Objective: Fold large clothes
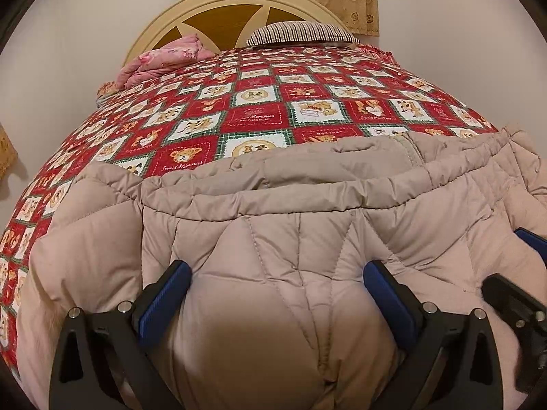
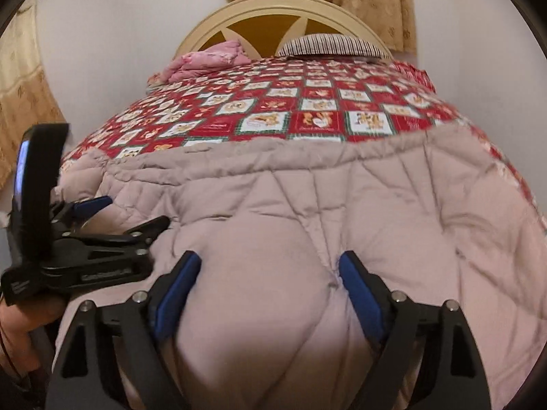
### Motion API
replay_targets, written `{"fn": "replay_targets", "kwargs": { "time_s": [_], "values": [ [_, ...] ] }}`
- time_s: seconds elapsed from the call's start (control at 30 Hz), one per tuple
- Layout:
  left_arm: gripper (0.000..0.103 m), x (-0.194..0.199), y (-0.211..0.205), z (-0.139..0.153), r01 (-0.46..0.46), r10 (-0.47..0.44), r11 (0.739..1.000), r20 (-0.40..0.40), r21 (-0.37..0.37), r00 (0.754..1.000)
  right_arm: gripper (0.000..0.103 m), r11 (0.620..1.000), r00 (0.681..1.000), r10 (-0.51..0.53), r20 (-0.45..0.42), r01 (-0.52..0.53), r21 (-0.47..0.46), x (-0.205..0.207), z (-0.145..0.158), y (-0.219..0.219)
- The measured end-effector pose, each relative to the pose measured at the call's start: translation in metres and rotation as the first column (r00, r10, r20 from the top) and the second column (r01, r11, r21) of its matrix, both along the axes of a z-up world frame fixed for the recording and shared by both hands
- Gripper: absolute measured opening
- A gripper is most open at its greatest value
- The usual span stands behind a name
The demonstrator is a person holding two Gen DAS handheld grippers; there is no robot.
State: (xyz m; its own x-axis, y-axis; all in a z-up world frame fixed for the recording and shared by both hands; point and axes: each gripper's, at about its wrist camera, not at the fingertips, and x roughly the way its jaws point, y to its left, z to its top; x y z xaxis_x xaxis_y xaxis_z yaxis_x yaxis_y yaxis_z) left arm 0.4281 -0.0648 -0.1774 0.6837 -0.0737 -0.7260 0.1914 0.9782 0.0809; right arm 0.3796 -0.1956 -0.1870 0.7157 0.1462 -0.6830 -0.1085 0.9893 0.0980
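A beige quilted down coat (image 1: 273, 239) lay on the bed's teddy-bear bedspread (image 1: 239, 102), printed "Sweet Memories". Left gripper (image 1: 277, 283) and right gripper (image 2: 270, 273) fingers stood spread over the coat's puffed fabric.

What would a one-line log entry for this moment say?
coat: flat on bed | left gripper: open over coat | right gripper: open over coat

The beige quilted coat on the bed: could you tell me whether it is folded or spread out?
Mostly spread: the beige quilted coat lies broad across the red bear-print bedspread. Its near part is hidden, so a fold there cannot be ruled out.
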Motion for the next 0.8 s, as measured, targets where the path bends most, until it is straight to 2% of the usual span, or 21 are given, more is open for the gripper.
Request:
{"fn": "replay_targets", "kwargs": {
  "time_s": [0.43, 0.8],
  "values": [
    [0.102, -0.007, 0.003, 0.005, -0.014, 0.014, 1.000, 0.035, 0.005, 0.999, 0.090, 0.996, 0.999, -0.028, -0.034, 0.026, -0.080, 0.002, -0.011, 0.006],
    [0.102, -0.002, -0.001, 0.002, -0.016, 0.016, 1.000, 0.004, 0.024, 1.000, 0.091, 0.990, 0.998, -0.041, -0.041, 0.034, -0.138, 0.002, -0.013, 0.014]
  ]
}}
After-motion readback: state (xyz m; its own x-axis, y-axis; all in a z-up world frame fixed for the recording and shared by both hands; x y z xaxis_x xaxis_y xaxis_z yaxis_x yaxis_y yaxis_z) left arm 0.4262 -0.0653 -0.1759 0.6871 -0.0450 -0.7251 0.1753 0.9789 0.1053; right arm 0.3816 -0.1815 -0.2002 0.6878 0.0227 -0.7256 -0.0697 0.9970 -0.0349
